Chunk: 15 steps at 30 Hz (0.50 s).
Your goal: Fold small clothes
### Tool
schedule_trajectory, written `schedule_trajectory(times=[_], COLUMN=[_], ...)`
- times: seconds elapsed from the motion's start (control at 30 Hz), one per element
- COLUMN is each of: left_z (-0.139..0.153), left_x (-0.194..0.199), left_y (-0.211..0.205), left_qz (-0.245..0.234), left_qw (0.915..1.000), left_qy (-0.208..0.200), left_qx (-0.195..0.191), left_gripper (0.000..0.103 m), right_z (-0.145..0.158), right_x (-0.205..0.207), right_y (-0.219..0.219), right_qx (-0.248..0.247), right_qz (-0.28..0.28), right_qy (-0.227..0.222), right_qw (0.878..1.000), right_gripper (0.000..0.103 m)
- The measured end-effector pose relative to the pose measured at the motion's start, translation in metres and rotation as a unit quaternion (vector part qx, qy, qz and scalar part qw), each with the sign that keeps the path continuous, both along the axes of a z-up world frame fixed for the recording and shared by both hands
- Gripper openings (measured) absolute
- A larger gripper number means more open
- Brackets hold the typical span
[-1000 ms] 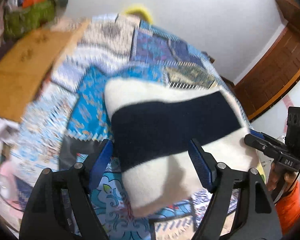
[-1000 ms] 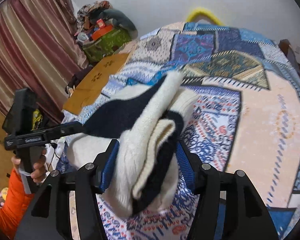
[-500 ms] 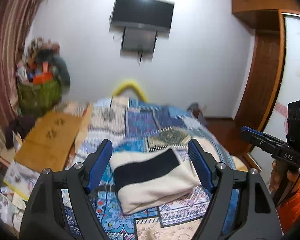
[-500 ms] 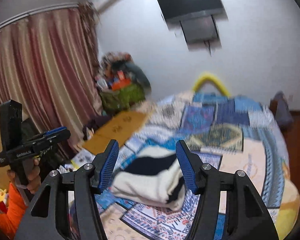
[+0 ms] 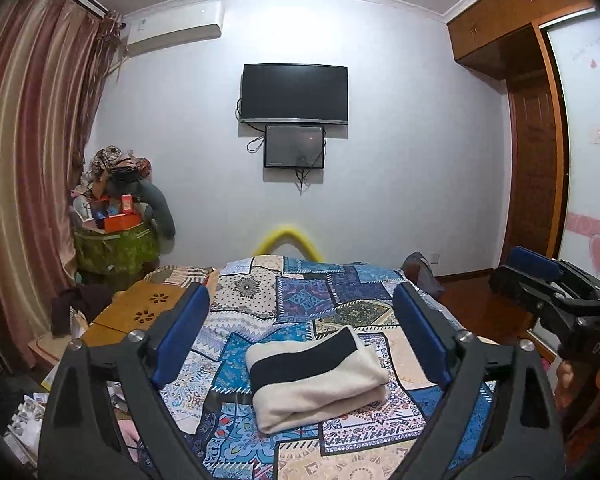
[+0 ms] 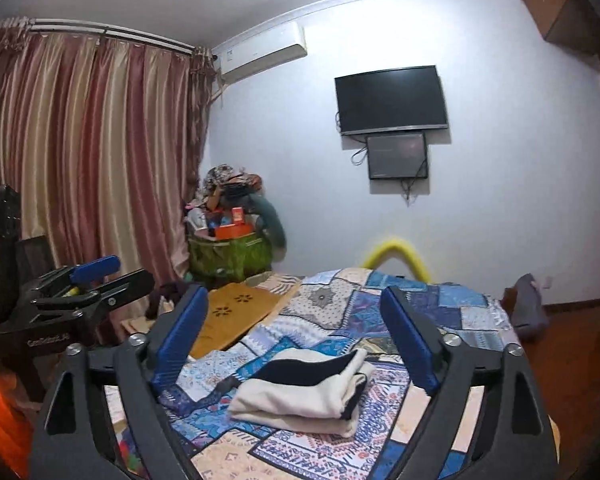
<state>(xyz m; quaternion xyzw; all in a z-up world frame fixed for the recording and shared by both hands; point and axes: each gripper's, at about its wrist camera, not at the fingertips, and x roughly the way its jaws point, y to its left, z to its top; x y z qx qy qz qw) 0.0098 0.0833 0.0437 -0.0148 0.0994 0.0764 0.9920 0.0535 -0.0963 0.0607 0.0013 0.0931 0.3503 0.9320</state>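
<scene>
The cream-and-navy garment (image 5: 314, 376) is lying folded into a compact bundle on the patchwork bedspread (image 5: 300, 304), near the bed's front edge, its layers stacked so it is holding its shape unaided. Both tools are hovering well above it, touching nothing: the left hand-held gripper (image 5: 300, 344) and the right hand-held gripper (image 6: 296, 340) are each standing spread wide and empty, suggesting the fold is finished.

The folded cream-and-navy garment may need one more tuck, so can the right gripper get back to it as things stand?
Probably yes. The right gripper is open and empty, the folded garment lies untouched on the patchwork bedspread, and nothing sits between them.
</scene>
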Motion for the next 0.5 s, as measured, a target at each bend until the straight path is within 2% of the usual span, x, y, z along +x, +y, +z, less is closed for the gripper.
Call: schedule_trajectory(times=[0.07,0.5], left_z=[-0.002,-0.003], left_x=[-0.002,-0.012], left_y=[0.0,-0.004], left_qz=[0.002,-0.007], left_qw=[1.0,0.9999], left_qy=[0.001,-0.01], left_qx=[-0.001,-0.006], left_gripper=[0.096,0.099], right_z=[-0.002,-0.011], right_x=[-0.001,-0.006], right_y=[0.0,-0.002], right_qx=[0.0,-0.009], right_qz=[-0.009,-0.021], right_qy=[0.003,0.01], right_qw=[1.0,1.0], right_gripper=[0.097,0.098])
